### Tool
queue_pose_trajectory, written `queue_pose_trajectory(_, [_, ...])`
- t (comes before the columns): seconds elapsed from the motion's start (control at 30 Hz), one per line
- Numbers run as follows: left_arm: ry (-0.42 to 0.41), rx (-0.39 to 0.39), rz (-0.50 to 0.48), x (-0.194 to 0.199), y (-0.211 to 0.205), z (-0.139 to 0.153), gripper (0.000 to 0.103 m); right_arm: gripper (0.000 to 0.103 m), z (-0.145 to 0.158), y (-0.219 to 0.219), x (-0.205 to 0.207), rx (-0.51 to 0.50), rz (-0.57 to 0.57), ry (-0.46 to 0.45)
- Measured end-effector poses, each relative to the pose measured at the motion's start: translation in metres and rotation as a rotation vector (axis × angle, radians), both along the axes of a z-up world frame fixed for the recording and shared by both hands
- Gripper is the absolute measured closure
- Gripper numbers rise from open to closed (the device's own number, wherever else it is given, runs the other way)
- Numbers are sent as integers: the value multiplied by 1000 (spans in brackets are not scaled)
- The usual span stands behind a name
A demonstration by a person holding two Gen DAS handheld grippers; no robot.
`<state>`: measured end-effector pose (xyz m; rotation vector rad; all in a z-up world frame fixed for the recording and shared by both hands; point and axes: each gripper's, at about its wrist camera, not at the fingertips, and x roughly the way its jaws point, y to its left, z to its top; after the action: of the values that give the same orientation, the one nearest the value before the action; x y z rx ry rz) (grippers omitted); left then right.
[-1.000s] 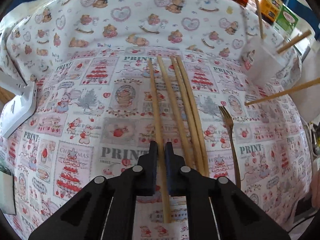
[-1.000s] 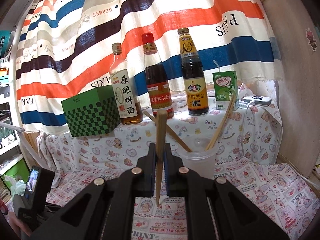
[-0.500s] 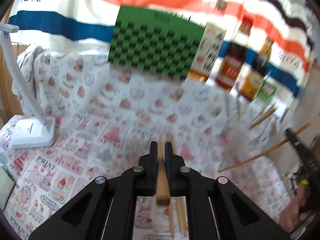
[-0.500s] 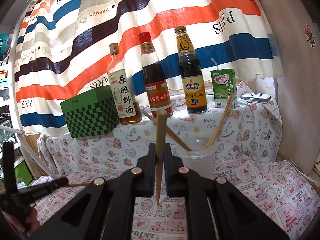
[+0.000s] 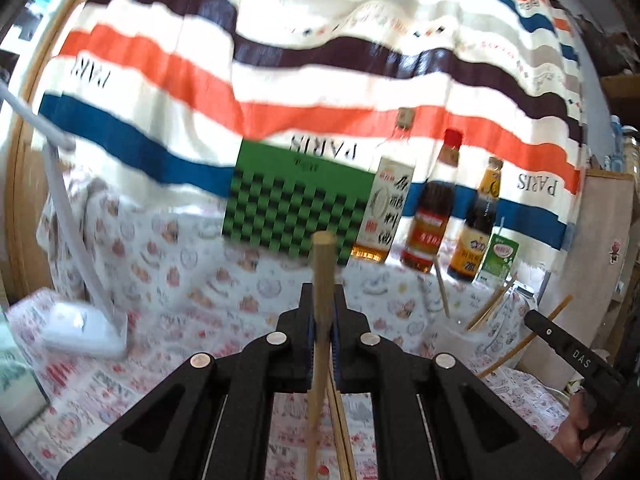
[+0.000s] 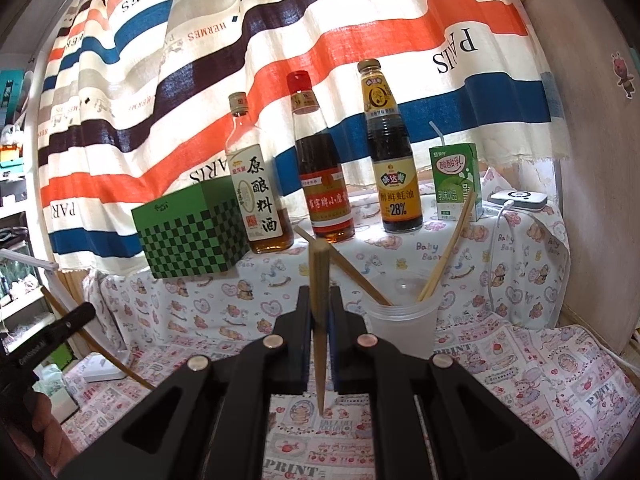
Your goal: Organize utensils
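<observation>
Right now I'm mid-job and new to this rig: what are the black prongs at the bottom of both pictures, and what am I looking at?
No robot arm here: a person holds a hand-held gripper in each hand, each with a fisheye camera looking along its two fingers. The prongs are those fingers. In the left view, the left hand-held gripper is shut on a wooden chopstick. In the right view, the right hand-held gripper is shut on another chopstick. Behind it a clear plastic cup already holds chopsticks. Three sauce bottles, a green checkered box and a green drink carton stand on the raised ledge at the back. More chopsticks lie on the patterned cloth under the left gripper.
</observation>
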<state>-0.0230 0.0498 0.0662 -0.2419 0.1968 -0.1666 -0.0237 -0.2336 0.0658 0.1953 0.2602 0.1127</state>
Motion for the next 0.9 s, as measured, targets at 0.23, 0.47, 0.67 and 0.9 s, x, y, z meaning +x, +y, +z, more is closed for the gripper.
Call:
queue_pose_trajectory(0.23, [30, -25, -41, 6, 4, -2, 97, 96, 0, 7, -1, -37, 14, -6])
queue_pose_trajectory(0.47, [138, -66, -81, 25, 6, -14, 97, 97, -14, 10, 16, -18, 54, 91])
queue_pose_trajectory(0.67, [157, -14, -85, 27, -7, -21, 97, 102, -24, 7, 27, 16, 65, 139])
queue_pose_trajectory(0.9, [97, 3, -71, 18, -11, -16, 97, 103, -13, 3, 18, 45, 98, 104])
